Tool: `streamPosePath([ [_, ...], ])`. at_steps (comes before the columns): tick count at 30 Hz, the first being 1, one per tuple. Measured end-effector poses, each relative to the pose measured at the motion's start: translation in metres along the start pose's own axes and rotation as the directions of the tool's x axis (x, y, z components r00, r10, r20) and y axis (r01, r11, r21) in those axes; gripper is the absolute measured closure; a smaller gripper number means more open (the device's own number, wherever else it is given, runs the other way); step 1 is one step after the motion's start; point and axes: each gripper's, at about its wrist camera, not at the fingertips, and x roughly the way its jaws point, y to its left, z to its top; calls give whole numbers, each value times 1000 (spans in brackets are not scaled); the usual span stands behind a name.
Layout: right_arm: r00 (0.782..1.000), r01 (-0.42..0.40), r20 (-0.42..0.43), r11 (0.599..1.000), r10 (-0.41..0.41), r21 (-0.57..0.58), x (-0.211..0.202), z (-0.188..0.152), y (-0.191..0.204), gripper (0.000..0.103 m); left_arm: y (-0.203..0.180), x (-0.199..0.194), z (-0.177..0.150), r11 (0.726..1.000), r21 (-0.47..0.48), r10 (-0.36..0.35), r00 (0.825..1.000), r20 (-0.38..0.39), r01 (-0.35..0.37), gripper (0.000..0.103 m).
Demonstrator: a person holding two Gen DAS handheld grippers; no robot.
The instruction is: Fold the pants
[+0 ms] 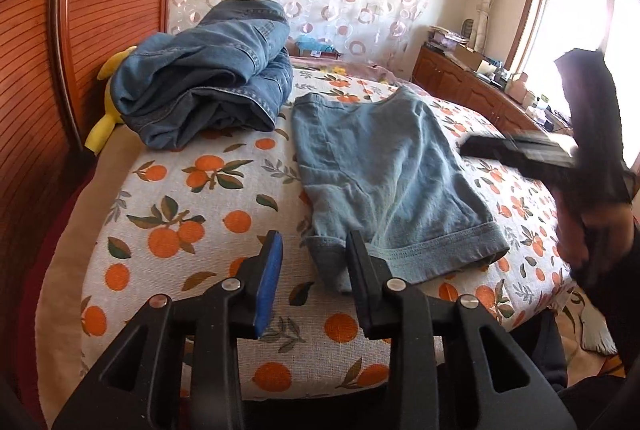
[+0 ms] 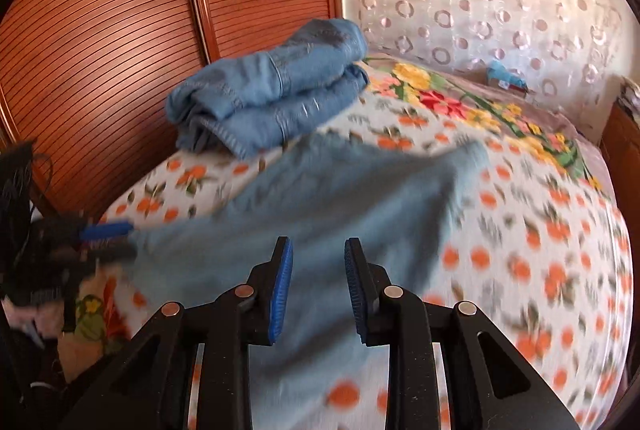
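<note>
Light blue pants (image 1: pixel 384 174) lie flat, folded short, on the orange-print bedspread (image 1: pixel 192 198). In the left wrist view my left gripper (image 1: pixel 314 250) is open and empty, hovering at the near hem corner. My right gripper (image 1: pixel 516 150) shows blurred at the right, over the pants' right edge. In the right wrist view the right gripper (image 2: pixel 318 258) is open and empty above the blurred pants (image 2: pixel 328 198). The left gripper (image 2: pixel 108 236) shows at the far left by the cloth's edge.
A pile of folded denim jeans (image 1: pixel 208 78) sits at the back left, against the wooden slatted headboard (image 1: pixel 36 70), with a yellow plush toy (image 1: pixel 105 118) behind it. A floral blanket (image 2: pixel 472 102) lies at the far side. A wooden cabinet (image 1: pixel 472 86) stands under the window.
</note>
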Motion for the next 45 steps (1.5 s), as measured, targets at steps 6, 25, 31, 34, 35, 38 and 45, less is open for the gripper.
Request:
streamPosePath([
  [6,1000,21,9,999,-22,49,-33,-32,2,75,-4,-4,3,1000,25,13,1000,4,-13,63],
  [25,996,86,-40,995,-84,49,-25,-72,43,50,-2,10,-1,1000,15,23,999,-43,-23,54],
  [31,989,144,-37,986,-141,79,-16,-68,44,50,-2,11,-3,1000,13,21,999,-49,-20,54],
  [34,986,164,-29,982,-162,97,-21,-70,40,50,-3,10,-4,1000,13,19,999,-47,-18,54],
  [35,987,162,-20,981,-160,104,-24,-71,39,61,-3,10,-4,1000,12,19,999,-46,-18,54],
  [38,985,170,-4,980,-170,108,-33,-73,38,95,-6,8,-4,1000,17,9,999,-43,-9,54],
  [45,984,172,26,975,-178,141,-52,-85,34,101,-10,5,-6,1000,25,-4,999,-45,6,54],
])
